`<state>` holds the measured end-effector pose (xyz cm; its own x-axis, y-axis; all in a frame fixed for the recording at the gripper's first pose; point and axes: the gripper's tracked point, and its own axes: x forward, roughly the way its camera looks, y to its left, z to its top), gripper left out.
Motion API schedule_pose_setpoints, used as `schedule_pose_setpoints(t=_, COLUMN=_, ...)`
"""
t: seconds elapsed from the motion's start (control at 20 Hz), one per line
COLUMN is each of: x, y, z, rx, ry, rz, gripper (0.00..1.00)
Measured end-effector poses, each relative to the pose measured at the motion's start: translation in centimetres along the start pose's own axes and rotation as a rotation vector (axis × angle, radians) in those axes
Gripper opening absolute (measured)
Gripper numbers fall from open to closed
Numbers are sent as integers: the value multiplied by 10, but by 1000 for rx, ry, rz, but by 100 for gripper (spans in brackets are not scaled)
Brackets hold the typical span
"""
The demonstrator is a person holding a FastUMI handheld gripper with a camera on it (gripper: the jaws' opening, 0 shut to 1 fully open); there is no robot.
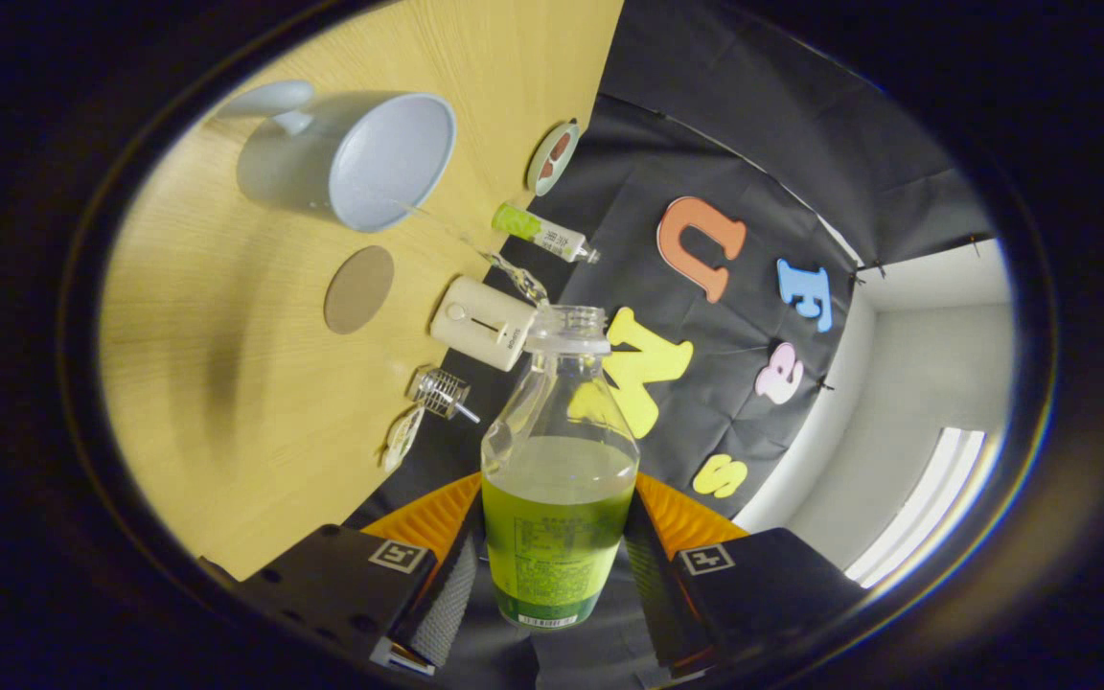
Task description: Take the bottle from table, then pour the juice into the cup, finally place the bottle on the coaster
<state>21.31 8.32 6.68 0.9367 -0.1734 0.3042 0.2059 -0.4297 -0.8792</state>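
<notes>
- The gripper (557,565) is clamping the clear plastic bottle of green juice (559,498) between both fingers; the bottle is lying tilted, its open mouth pointing toward 12 o'clock.
- A thin stream (475,251) is arcing from the mouth toward 10 o'clock into the pale grey handled cup (370,158); it is entering just inside the near rim, so a slight easing of the tilt risks spilling onto the light wooden table (226,383).
- The round brown coaster (358,288) is lying between cup and fingers, under the stream's path; drips could be wetting it.
- The cream rectangular gadget (481,323) is sitting near the mouth, at 10 o'clock; a swing could knock it.
</notes>
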Motion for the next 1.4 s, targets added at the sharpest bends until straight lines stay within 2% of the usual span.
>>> schedule_pose_setpoints(t=0.6, x=3, y=-18, z=9, rx=-87, ry=-9, rz=-21, gripper=80)
schedule_pose_setpoints(t=0.7, x=4, y=-16, z=9, rx=-109, ry=-13, rz=-2, gripper=80)
schedule_pose_setpoints(t=1.4, x=2, y=-31, z=22, rx=-211, ry=-36, rz=-65, gripper=81)
